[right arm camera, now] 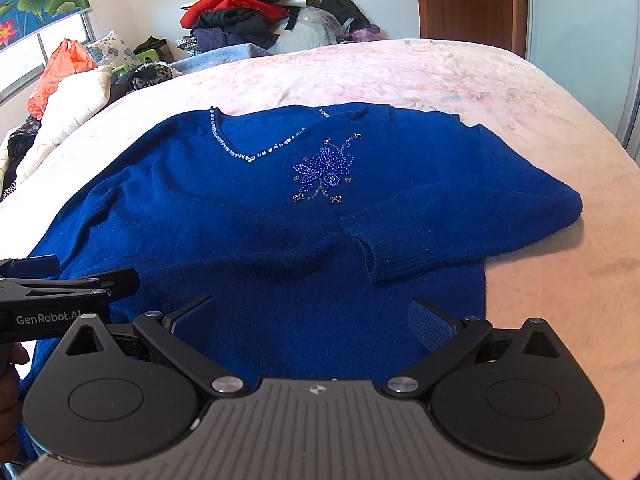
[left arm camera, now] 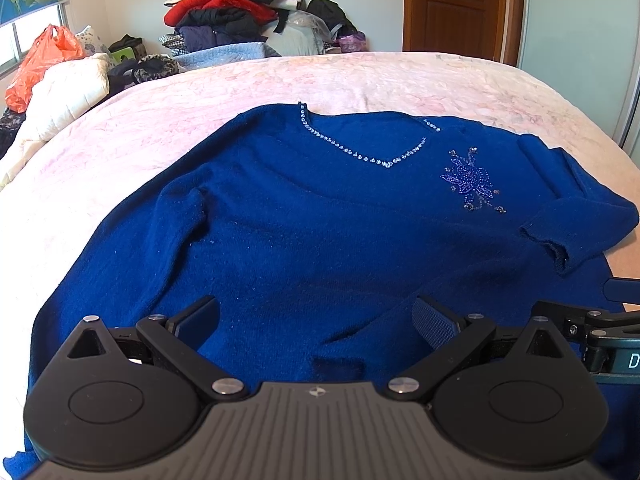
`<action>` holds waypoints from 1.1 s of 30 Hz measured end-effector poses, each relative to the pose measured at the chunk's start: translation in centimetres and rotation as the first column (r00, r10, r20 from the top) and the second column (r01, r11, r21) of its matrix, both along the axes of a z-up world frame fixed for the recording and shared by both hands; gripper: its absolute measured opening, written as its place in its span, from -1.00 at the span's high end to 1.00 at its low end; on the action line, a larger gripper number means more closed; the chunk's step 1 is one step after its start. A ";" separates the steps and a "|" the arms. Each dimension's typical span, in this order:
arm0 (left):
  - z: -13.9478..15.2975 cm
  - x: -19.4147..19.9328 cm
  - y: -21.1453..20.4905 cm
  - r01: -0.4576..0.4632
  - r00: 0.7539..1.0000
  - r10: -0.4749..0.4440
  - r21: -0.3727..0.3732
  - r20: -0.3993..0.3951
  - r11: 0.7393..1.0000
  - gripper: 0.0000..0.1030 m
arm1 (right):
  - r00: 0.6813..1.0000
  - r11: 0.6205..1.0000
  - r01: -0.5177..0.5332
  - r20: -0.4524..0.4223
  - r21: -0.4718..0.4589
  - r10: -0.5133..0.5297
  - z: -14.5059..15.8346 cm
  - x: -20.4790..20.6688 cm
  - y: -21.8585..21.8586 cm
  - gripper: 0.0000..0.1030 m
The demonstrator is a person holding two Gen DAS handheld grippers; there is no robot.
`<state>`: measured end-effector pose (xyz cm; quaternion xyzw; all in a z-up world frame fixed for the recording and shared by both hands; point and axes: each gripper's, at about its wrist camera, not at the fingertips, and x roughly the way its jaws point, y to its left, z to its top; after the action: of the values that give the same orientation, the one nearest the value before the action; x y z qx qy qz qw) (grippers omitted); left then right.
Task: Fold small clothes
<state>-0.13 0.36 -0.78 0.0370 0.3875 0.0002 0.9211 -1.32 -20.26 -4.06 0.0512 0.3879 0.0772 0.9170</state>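
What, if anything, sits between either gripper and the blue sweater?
Nothing visible. Both the left gripper and the right gripper are open right over the hem end of the blue sweater, which lies flat on the pink bedspread. One sleeve is already folded across the body.

Blue knit sweater (left arm camera: 304, 232) spread front-up on pink bed cover (left arm camera: 400, 80), neck toward far side, hem at near edge. V-neck trimmed with row of clear beads (left arm camera: 360, 154). Beaded flower (right arm camera: 326, 170) on chest beside neckline. One sleeve (right arm camera: 460, 228) folded inward across body, ribbed cuff open. Other sleeve (left arm camera: 132, 240) lies straight along body's side. Fabric mostly flat, mild wrinkles.
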 end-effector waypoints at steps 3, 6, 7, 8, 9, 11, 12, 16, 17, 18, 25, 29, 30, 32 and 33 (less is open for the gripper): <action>0.0 0.0 0.0 0.000 1.000 0.000 0.000 -0.001 1.000 -1.00 | 1.000 1.000 0.001 0.000 -0.001 -0.001 -0.1 -0.1 0.0 -0.99; 0.0 0.0 0.0 0.000 1.000 0.000 0.001 0.000 1.000 -1.00 | 1.000 1.000 0.000 0.004 -0.005 0.000 -0.2 -0.1 0.1 -0.99; 0.0 0.0 0.0 0.000 1.000 0.000 0.000 0.000 1.000 -1.00 | 1.000 1.000 -0.001 0.007 -0.007 0.001 -0.2 -0.1 0.1 -0.99; 0.0 0.0 0.0 0.000 1.000 0.000 0.000 0.000 1.000 -1.00 | 1.000 1.000 -0.002 0.010 -0.009 0.002 -0.2 -0.2 0.1 -0.99; 0.0 0.0 0.0 0.000 1.000 0.000 -0.001 -0.001 1.000 -1.00 | 1.000 1.000 -0.002 0.012 -0.011 0.002 -0.1 -0.1 0.1 -0.99; 0.0 0.0 0.0 0.000 1.000 0.000 -0.003 -0.002 1.000 -1.00 | 1.000 1.000 -0.002 0.017 -0.014 0.002 0.0 -0.1 0.1 -0.99; -0.1 0.0 0.0 0.000 1.000 0.000 -0.003 -0.002 1.000 -1.00 | 1.000 1.000 -0.001 0.019 -0.016 0.002 0.0 -0.2 0.1 -0.99; -0.1 0.1 0.1 -0.001 1.000 0.001 -0.001 -0.003 1.000 -1.00 | 1.000 1.000 0.000 0.025 -0.018 0.000 0.0 -0.3 0.1 -0.99; -0.2 0.0 0.1 0.000 1.000 0.000 0.001 -0.003 1.000 -1.00 | 1.000 1.000 0.000 0.025 -0.017 0.000 0.0 -0.3 0.0 -0.99; -0.2 0.0 0.1 0.000 1.000 0.000 0.002 -0.004 1.000 -1.00 | 1.000 1.000 0.001 0.025 -0.015 0.000 0.0 -0.2 0.0 -0.99; -0.4 0.1 0.0 -0.002 1.000 0.002 0.009 -0.010 1.000 -1.00 | 1.000 1.000 0.003 0.014 0.004 -0.003 0.0 -0.2 -0.2 -0.99; -0.4 0.1 -0.1 -0.002 1.000 0.002 0.014 -0.012 1.000 -1.00 | 1.000 1.000 -0.006 0.015 0.013 0.006 0.0 -0.1 -0.3 -0.99; -0.5 0.1 -0.1 -0.002 1.000 0.002 0.016 -0.014 1.000 -1.00 | 1.000 1.000 -0.009 0.016 0.016 0.009 -0.1 -0.1 -0.3 -0.99; -0.6 0.1 -0.2 -0.003 1.000 0.003 0.023 -0.018 1.000 -1.00 | 1.000 1.000 -0.015 0.019 0.017 0.015 -0.1 -0.1 -0.3 -0.99; -0.6 0.1 -0.2 -0.004 1.000 0.004 0.025 -0.020 1.000 -1.00 | 1.000 1.000 -0.018 0.022 0.016 0.018 -0.1 -0.2 -0.3 -0.99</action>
<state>0.01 0.16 -1.39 0.0480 0.3967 0.0065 0.9167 -1.50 -20.53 -4.13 0.0541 0.3779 0.0891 0.9200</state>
